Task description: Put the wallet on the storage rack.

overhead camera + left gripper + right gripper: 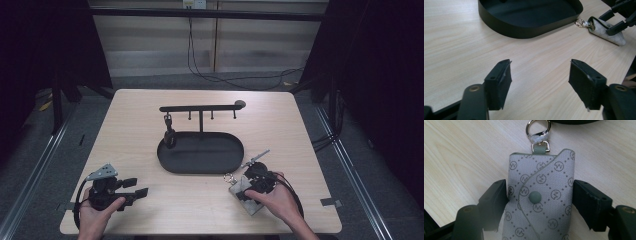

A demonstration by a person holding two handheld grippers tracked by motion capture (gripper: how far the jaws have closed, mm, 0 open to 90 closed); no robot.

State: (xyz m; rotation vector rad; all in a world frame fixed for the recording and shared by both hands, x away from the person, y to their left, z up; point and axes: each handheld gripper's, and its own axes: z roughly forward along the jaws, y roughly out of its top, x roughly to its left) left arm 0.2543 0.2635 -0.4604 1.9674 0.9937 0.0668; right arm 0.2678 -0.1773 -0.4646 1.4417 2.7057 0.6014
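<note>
Black oval tray (200, 162) just beyond pouch (540, 200).

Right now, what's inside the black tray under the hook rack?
The black tray holds one small dark item at its left end, hanging from the rack above. The rest of its floor looks bare. Its near wall hides the front strip.

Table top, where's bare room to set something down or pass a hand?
Bare wood lies left of the tray and between the left gripper and the key pouch. The strip behind the hook stand is also free. It is crowded at the tray's right front, around the pouch and right gripper.
</note>
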